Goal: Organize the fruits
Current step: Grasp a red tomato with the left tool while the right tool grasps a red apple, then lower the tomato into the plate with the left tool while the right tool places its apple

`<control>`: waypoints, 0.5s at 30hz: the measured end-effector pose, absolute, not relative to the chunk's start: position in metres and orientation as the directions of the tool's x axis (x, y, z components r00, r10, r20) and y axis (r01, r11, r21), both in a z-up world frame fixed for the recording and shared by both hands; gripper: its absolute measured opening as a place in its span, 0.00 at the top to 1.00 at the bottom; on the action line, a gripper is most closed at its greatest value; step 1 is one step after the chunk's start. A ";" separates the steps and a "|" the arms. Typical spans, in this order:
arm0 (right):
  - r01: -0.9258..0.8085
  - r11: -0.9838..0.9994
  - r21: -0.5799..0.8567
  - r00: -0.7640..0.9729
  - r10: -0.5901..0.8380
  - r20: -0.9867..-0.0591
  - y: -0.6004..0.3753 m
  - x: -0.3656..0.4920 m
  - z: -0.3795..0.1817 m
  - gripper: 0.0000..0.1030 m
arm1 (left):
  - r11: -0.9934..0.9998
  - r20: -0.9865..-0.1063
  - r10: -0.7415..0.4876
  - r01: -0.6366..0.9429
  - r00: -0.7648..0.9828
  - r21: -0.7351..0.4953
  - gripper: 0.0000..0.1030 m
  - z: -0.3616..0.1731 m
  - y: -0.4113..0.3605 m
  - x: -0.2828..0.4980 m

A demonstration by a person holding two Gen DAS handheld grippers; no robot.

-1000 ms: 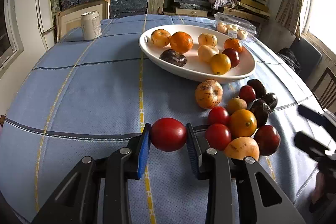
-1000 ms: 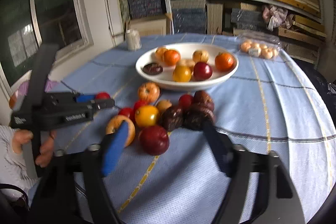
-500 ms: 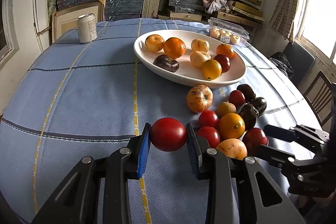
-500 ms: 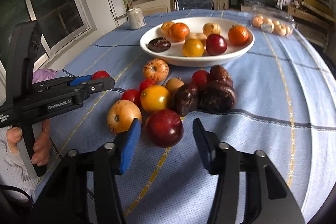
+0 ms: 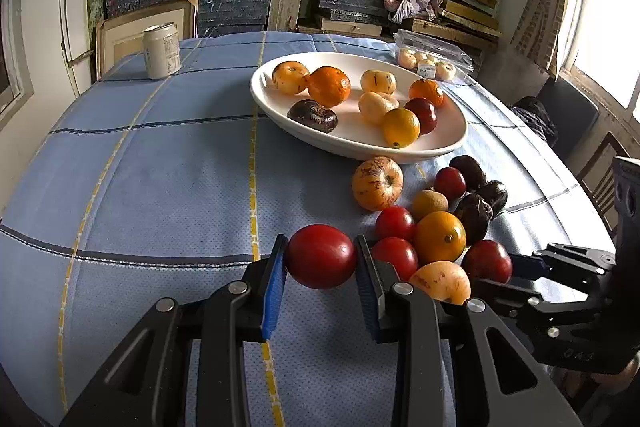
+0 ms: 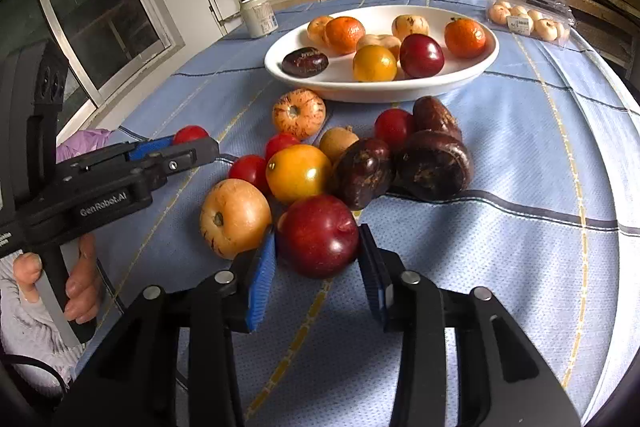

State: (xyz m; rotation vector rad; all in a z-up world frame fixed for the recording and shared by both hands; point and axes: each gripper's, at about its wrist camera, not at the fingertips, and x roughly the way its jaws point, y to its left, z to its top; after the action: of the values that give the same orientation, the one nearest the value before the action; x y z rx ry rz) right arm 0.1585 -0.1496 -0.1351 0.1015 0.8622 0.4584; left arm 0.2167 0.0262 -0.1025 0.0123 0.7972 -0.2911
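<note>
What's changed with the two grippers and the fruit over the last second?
The right gripper came down over the dark red plum and its jaws are closing on it. The left gripper kept its hold on the red tomato. The bowl and other fruit stayed put.

right gripper: it comes down and closer to the heap of fruit on the bench.
Its jaws: wide apart a second ago, they are closing now.
dark red plum: before, it lay out in front of the open jaws. Now it sits between the blue fingers, and both of them touch its sides.
Seen from the left camera: the right gripper was far off at the right edge. Now it reaches in to the plum at the near end of the heap.
</note>
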 end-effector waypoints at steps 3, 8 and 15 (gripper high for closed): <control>-0.350 0.896 0.275 0.589 0.438 -0.679 -0.155 0.153 -0.128 0.62 | 0.962 -0.707 -0.247 0.257 0.662 -0.095 0.68 -0.103 0.026 0.217; -0.328 0.897 0.297 0.651 0.442 -0.616 -0.178 0.139 -0.106 0.62 | 0.962 -0.707 -0.256 0.245 0.660 -0.120 0.68 -0.092 0.028 0.222; -0.294 0.924 0.245 0.769 0.381 -0.513 -0.213 0.153 -0.037 0.62 | 0.964 -0.668 -0.241 0.255 0.704 -0.079 0.68 -0.047 0.015 0.249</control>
State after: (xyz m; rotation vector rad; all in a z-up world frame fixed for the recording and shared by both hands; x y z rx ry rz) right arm 0.1529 -0.2133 -0.0371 0.1544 0.5886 0.3676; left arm 0.2488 0.0150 -0.0474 0.0197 0.7398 -0.2759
